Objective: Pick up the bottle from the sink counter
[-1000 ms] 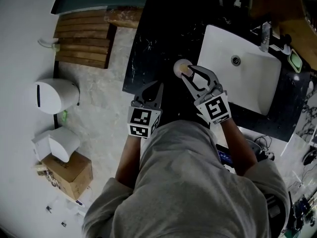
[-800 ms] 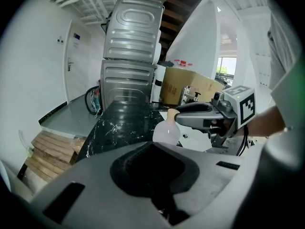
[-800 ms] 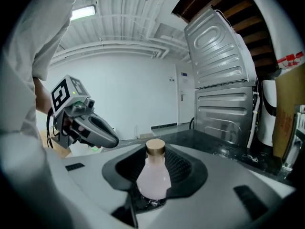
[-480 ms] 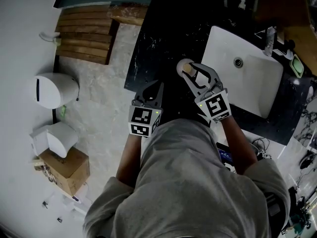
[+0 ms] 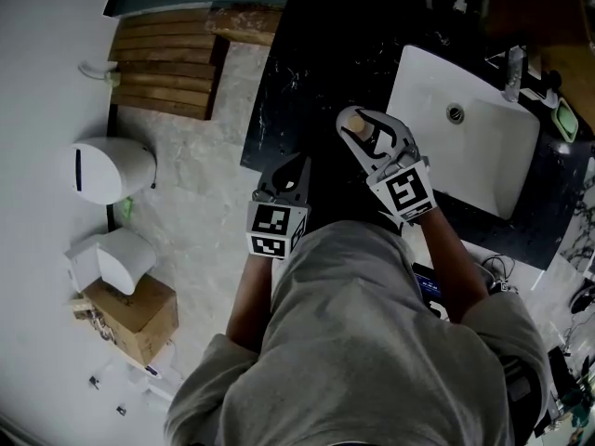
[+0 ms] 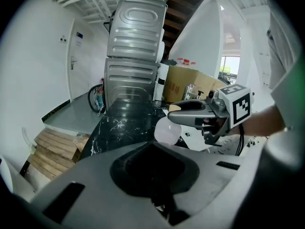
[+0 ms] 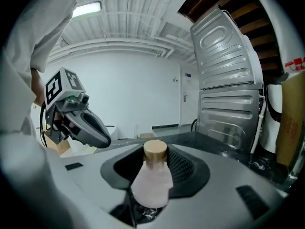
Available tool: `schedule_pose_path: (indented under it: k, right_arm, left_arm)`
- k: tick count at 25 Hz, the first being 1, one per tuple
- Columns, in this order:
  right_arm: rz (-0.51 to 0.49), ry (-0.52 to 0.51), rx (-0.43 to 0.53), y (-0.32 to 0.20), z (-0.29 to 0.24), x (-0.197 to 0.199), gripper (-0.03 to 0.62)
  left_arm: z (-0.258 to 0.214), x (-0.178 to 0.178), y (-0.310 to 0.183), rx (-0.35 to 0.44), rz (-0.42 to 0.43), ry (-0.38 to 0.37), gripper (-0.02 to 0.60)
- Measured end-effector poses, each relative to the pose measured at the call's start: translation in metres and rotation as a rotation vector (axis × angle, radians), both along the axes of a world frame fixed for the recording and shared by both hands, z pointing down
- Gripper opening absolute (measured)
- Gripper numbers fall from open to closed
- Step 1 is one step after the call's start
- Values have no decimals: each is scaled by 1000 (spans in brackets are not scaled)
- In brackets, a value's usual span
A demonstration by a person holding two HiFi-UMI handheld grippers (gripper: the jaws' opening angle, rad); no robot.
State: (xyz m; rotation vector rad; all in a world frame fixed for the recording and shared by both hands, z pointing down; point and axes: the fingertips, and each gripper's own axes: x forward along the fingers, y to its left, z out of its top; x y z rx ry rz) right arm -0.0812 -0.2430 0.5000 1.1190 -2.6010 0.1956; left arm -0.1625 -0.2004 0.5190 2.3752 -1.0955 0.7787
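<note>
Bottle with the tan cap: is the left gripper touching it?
Apart. The head view shows the left gripper well short of the bottle, with a stretch of bare black counter between them.

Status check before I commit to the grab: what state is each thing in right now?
bottle, upright, cap on, not yet gripped.
right gripper, open, jaws have just been opening, bottle between them.
left gripper, shut, nothing in it.
sink, no water standing in the basin.
</note>
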Motion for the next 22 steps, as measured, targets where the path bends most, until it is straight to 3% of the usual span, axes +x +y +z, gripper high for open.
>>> schedule_pose_path:
  k: [22]
  right_arm:
    - [11, 65, 23, -24, 11, -19, 152]
  left_arm:
    - [7, -8, -4, -18, -16, 11, 14]
